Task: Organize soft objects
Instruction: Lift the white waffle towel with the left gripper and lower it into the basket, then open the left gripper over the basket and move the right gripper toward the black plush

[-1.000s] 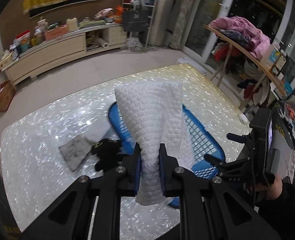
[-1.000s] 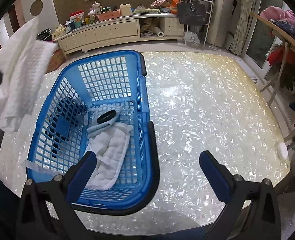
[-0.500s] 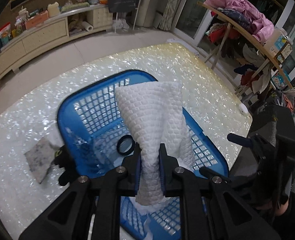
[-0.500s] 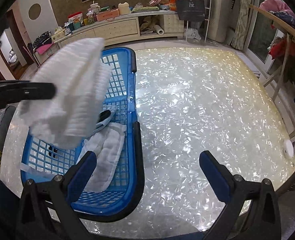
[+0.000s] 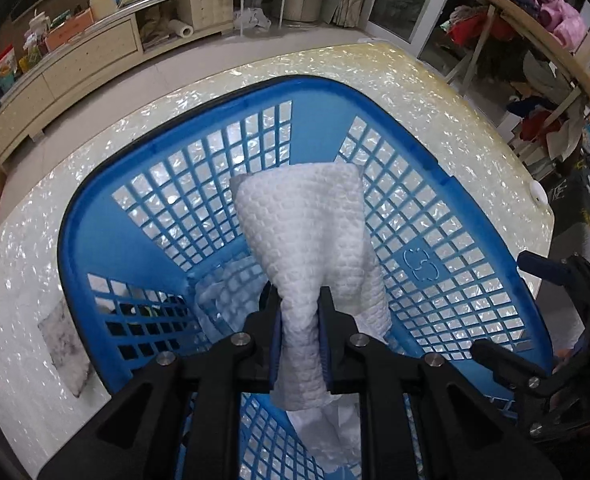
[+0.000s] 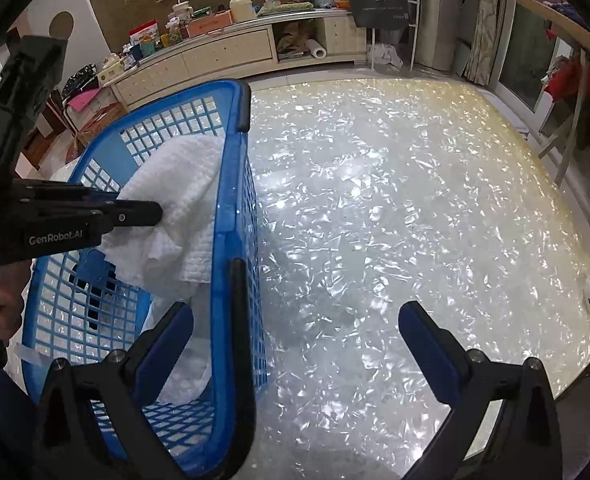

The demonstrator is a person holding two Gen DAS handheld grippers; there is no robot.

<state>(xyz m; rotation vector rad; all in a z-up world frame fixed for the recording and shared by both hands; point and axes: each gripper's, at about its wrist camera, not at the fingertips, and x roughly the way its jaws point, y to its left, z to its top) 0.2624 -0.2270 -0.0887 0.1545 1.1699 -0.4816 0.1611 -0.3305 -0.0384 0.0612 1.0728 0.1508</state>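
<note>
Pearly counter (image 6: pixel 395 208) carries blue basket (image 5: pixel 95 240); left tool (image 5: pixel 301 344), clamped on white towel (image 5: pixel 307 240), hangs directly over basket interior. Right tool (image 6: pixel 295 344) wide open, empty.

Home: cluttered sideboard (image 6: pixel 231 46), clothes rack (image 5: pixel 535 12)

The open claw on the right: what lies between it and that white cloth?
In the right wrist view, the blue basket's side wall stands between the open right claw and the white cloth, which the left claw holds inside the basket.
</note>
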